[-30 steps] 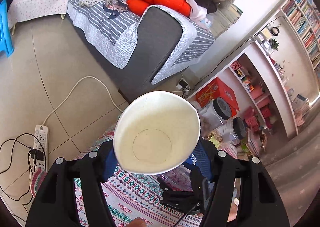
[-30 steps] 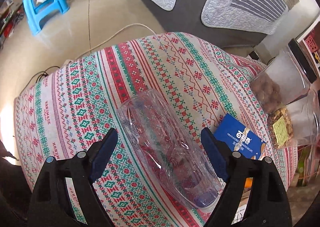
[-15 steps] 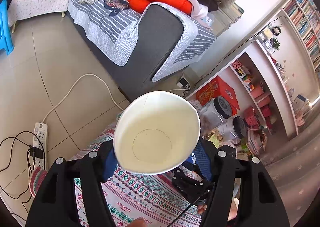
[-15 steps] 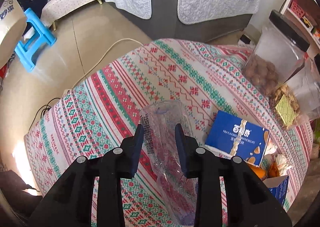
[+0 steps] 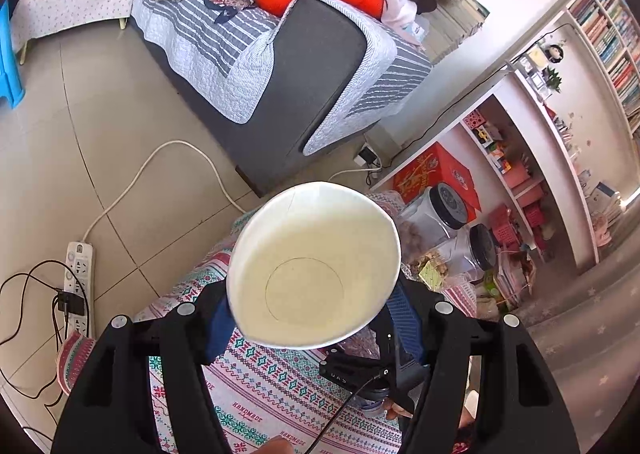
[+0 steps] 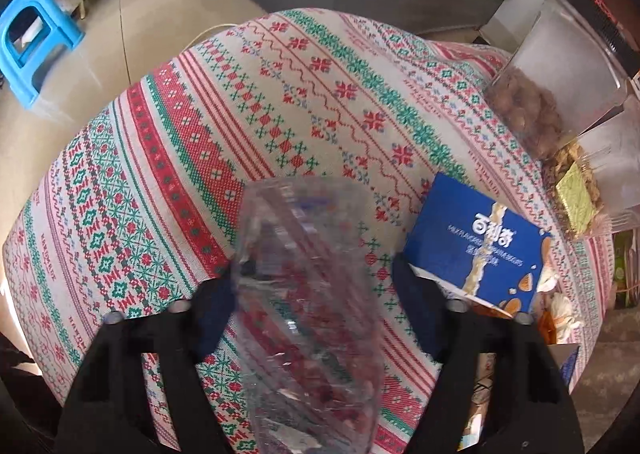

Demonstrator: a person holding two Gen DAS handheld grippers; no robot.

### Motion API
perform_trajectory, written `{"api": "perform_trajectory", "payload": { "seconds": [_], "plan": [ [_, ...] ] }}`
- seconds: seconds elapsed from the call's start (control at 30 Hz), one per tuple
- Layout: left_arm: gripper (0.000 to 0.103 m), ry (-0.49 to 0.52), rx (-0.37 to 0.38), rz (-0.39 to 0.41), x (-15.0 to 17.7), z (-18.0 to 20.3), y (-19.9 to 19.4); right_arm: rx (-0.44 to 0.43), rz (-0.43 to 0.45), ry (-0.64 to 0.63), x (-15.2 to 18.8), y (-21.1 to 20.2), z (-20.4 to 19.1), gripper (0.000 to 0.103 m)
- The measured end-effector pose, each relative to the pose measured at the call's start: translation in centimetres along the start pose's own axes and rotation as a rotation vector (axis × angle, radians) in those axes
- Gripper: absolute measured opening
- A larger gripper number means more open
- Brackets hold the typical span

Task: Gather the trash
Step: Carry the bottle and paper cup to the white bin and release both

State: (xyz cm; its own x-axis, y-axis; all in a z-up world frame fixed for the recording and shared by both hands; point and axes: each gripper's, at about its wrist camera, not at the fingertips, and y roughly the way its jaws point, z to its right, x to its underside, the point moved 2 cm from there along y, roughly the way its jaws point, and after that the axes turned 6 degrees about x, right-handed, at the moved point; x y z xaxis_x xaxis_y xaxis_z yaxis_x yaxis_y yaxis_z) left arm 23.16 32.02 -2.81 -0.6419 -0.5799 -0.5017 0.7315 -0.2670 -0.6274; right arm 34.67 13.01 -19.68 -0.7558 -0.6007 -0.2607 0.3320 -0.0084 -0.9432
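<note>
My left gripper [image 5: 314, 320] is shut on a white paper cup [image 5: 314, 266], squeezed oval, its empty mouth facing the camera, held above the patterned tablecloth [image 5: 260, 386]. My right gripper [image 6: 310, 294] has a clear crushed plastic bottle [image 6: 306, 294] between its fingers, which stand wide apart beside the bottle over the tablecloth [image 6: 240, 94]; the view is blurred, so I cannot tell whether they press it. The right gripper also shows in the left wrist view [image 5: 374, 372], below the cup.
A blue biscuit box [image 6: 478, 244] lies right of the bottle. Two clear snack jars [image 6: 560, 94] stand at the table's right edge. A grey sofa [image 5: 288, 66], a power strip with cables [image 5: 78, 278] and a blue stool [image 6: 34, 42] are on the floor around.
The right gripper's fingers closed narrowly on the bottle half a second ago and now stand wide apart again, with the bottle between them. The left gripper holds the cup steady.
</note>
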Motion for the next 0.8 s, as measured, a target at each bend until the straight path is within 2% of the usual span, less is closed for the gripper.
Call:
{"api": "perform_trajectory", "payload": {
  "seconds": [0.13,0.27,0.53,0.8],
  "plan": [
    [0.065,-0.003,-0.020,0.004,-0.1,-0.3,0.0,-0.031,0.095,0.088,0.1,-1.6,1.3,0.057],
    [0.065,-0.013,-0.021,0.009,-0.1,-0.4,-0.2,-0.059,0.189,0.168,-0.3,-5.2,2.8,0.057],
    [0.065,0.008,0.007,0.017,0.4,1.3,-0.5,-0.042,0.393,0.289,0.6,-13.1,6.1,0.057],
    [0.065,0.055,0.052,0.021,1.3,4.4,-0.8,-0.022,0.519,0.400,2.7,-18.5,9.1,0.057]
  ]
}}
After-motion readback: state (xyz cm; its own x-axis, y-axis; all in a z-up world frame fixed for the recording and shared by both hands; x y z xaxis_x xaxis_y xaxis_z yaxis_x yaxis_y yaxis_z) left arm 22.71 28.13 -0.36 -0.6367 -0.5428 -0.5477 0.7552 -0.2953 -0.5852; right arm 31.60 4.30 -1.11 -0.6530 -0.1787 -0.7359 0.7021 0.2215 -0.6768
